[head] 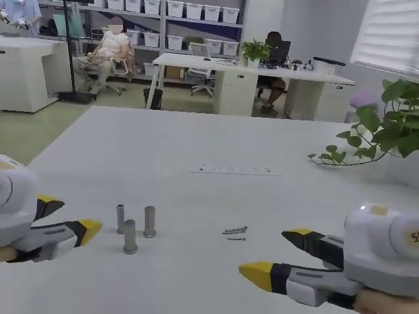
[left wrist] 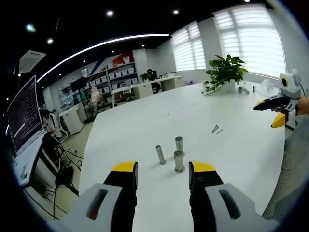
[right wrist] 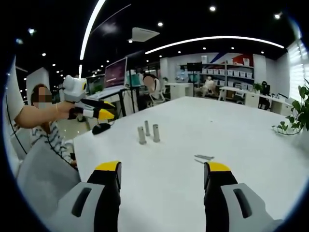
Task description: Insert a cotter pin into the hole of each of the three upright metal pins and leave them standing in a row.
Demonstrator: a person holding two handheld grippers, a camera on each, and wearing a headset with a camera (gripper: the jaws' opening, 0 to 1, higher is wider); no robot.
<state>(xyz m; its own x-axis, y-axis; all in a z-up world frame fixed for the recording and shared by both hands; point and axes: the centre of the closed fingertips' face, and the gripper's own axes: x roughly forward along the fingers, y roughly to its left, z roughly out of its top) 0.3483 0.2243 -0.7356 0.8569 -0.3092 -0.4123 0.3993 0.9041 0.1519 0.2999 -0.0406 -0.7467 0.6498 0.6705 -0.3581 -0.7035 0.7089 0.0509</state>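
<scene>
Left claw (head: 73, 216) and right claw (head: 275, 252) are hovering wide and empty; nothing is being inserted yet.
Head view: three metal pins (head: 133, 226) are standing clustered left of centre on the counter (head: 196, 144), with the cotter pins (head: 234, 232) lying loose just to their right. Left gripper view: the pins are sitting dead ahead of the open jaws, so a careless reach is risking toppling one. Right gripper view: this is adding the person's arm carrying the left claw, upper left, and the cotter pins low centre; being thin and flat, they are likely slipping from a pinch.
</scene>
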